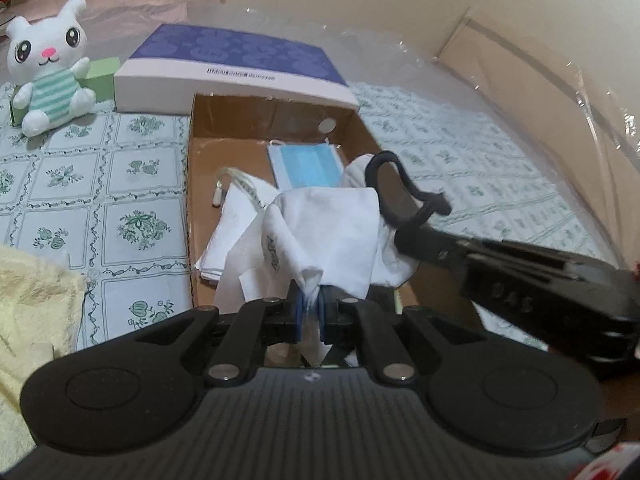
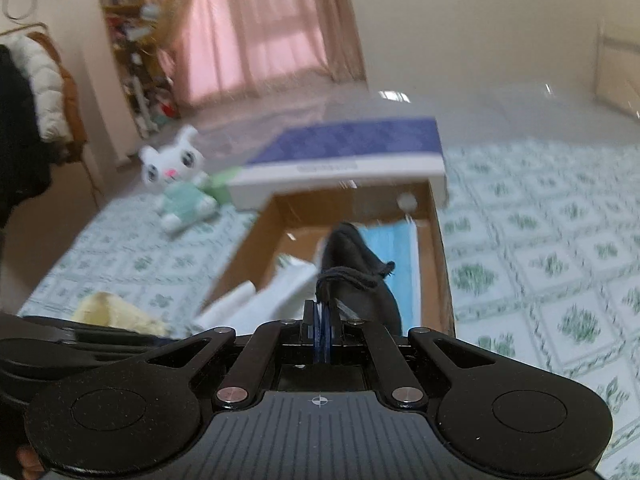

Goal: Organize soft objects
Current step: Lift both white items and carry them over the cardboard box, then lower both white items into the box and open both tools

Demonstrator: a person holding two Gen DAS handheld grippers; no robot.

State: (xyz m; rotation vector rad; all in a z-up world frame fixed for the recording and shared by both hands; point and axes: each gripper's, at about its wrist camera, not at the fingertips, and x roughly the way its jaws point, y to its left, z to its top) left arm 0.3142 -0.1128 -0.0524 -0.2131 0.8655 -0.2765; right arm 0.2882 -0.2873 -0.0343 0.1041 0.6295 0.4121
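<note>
An open cardboard box (image 1: 190, 200) lies on the table with a blue face mask (image 1: 306, 166) and white folded cloths (image 1: 236, 232) inside. My left gripper (image 1: 311, 298) is shut on a white cloth (image 1: 332, 232) and holds it over the box. My right gripper (image 2: 322, 318) is shut on a black cloth (image 2: 352, 256), also over the box (image 2: 438, 264). The right gripper's body (image 1: 520, 280) shows at the right of the left wrist view. The blue mask (image 2: 400, 256) lies beneath the black cloth.
A white plush bunny (image 1: 48, 64) sits at the far left beside a green block (image 1: 102, 76). The box's purple-and-white lid (image 1: 236, 64) rests at its far end. A yellow towel (image 1: 32, 304) lies at the near left. A wall stands at the right.
</note>
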